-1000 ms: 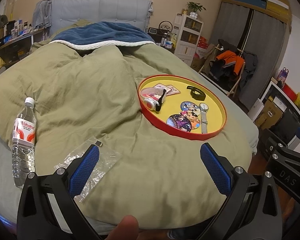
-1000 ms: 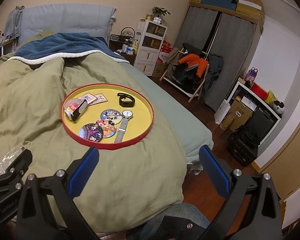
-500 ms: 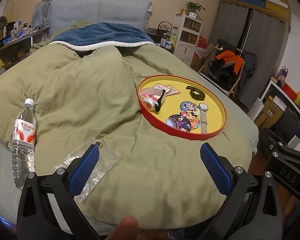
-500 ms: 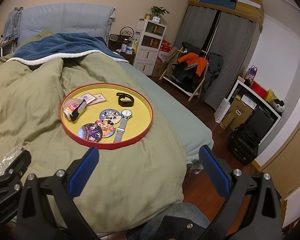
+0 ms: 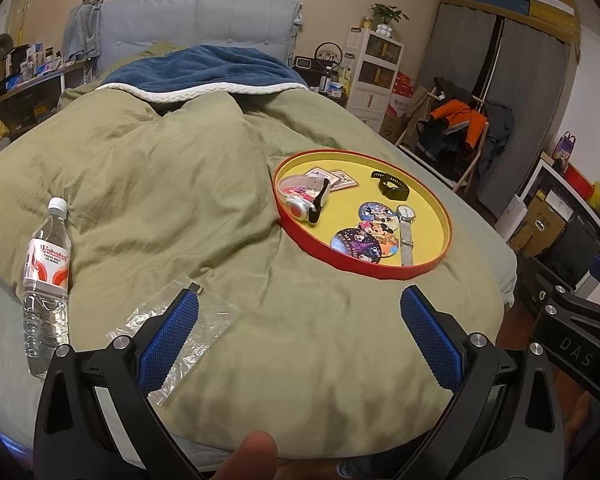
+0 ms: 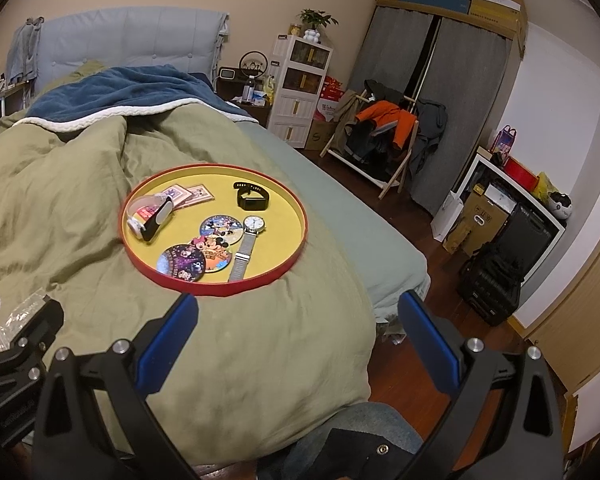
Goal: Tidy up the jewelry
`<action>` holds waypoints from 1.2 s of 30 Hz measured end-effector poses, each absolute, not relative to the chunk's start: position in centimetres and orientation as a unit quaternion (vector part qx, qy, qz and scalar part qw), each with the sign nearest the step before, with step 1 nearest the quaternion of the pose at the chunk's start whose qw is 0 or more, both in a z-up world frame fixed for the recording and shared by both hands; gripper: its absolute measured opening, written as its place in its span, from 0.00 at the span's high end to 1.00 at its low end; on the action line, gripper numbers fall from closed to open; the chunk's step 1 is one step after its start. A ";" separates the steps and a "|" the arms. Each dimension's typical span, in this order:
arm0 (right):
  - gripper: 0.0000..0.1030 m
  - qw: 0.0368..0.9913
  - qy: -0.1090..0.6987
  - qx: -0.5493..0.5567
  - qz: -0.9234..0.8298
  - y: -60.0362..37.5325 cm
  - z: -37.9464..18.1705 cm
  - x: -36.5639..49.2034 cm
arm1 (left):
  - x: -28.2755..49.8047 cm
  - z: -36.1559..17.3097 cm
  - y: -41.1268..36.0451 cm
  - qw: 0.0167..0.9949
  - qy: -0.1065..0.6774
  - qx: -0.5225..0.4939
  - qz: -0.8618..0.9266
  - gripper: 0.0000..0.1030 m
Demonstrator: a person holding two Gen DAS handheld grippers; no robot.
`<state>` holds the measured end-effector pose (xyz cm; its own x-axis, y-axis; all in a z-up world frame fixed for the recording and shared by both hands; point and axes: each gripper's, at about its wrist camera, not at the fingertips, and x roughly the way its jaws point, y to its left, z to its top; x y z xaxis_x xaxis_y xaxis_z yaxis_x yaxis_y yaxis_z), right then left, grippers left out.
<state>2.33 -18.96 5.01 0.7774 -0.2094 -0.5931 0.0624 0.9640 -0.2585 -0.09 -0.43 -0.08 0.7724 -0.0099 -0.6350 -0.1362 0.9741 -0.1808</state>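
- Left wrist view: the left hand-held gripper (image 5: pixel 299 308) hovers with its blue-padded fingers spread wide and empty over the olive-green duvet (image 5: pixel 172 184) of the bed. A crinkled clear plastic bag (image 5: pixel 176 336) lies under its left finger, and a clear plastic water bottle with a red label (image 5: pixel 46 280) lies well to the left.
- The round red-rimmed tray with a yellow floor (image 5: pixel 428 196) sits on the duvet ahead and to the right, apart from both grippers.
- Right wrist view: the right hand-held gripper (image 6: pixel 298 308) is likewise wide open and holds nothing, near the tray's front rim (image 6: pixel 220 290).
- In the tray lies a silver mesh-band wristwatch with a white dial (image 6: pixel 247 246), flat and stretched out. It is likely light, with a limp, slippery band and a fragile glass face, so the case edges or the band close to the case look the safest places to pinch.
- The black fitness band (image 6: pixel 252 196) stands curled behind it. It looks rubbery and springy, and should be easy to grip across the strap.
- The white strap watch with a round face (image 6: pixel 148 218) rests at the tray's left edge, partly over small picture cards (image 6: pixel 190 194). It seems bulkier, and is best taken at the strap.
- Three round cartoon-printed discs (image 6: pixel 206 250) overlap in the middle. They are thin and flat, and probably hard to lift off the floor.
- The soft bedding may let the tray tilt under pressure.
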 end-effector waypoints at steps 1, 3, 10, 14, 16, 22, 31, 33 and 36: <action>0.07 0.936 0.325 -0.113 -0.073 -19.0 5.0 2.3 | -0.1 0.0 -0.4 0.935 0.336 -0.108 0.035 0.04; 0.07 0.936 0.327 -0.111 -0.071 -19.0 5.0 2.4 | -0.1 -0.1 -0.4 0.935 0.336 -0.109 0.033 0.04; 0.07 0.936 0.327 -0.109 -0.071 -19.2 4.9 2.4 | -0.2 0.0 -0.4 0.936 0.334 -0.107 0.034 0.04; 0.07 0.936 0.327 -0.110 -0.073 -19.3 4.9 2.3 | -0.2 0.1 -0.4 0.936 0.334 -0.107 0.033 0.04; 0.07 0.936 0.327 -0.110 -0.071 -19.3 4.9 2.3 | -0.2 0.1 -0.4 0.936 0.334 -0.107 0.033 0.04; 0.07 0.936 0.326 -0.111 -0.072 -19.5 4.9 2.3 | -0.2 0.1 -0.4 0.936 0.334 -0.106 0.032 0.04; 0.07 0.936 0.326 -0.111 -0.071 -19.3 4.7 2.2 | -0.3 0.1 -0.4 0.936 0.334 -0.104 0.035 0.04; 0.07 0.935 0.327 -0.113 -0.072 -19.1 4.7 2.3 | -0.3 0.1 -0.4 0.936 0.334 -0.104 0.035 0.04; 0.07 0.935 0.326 -0.114 -0.073 -19.0 4.7 2.3 | -0.3 0.0 -0.4 0.936 0.335 -0.104 0.034 0.04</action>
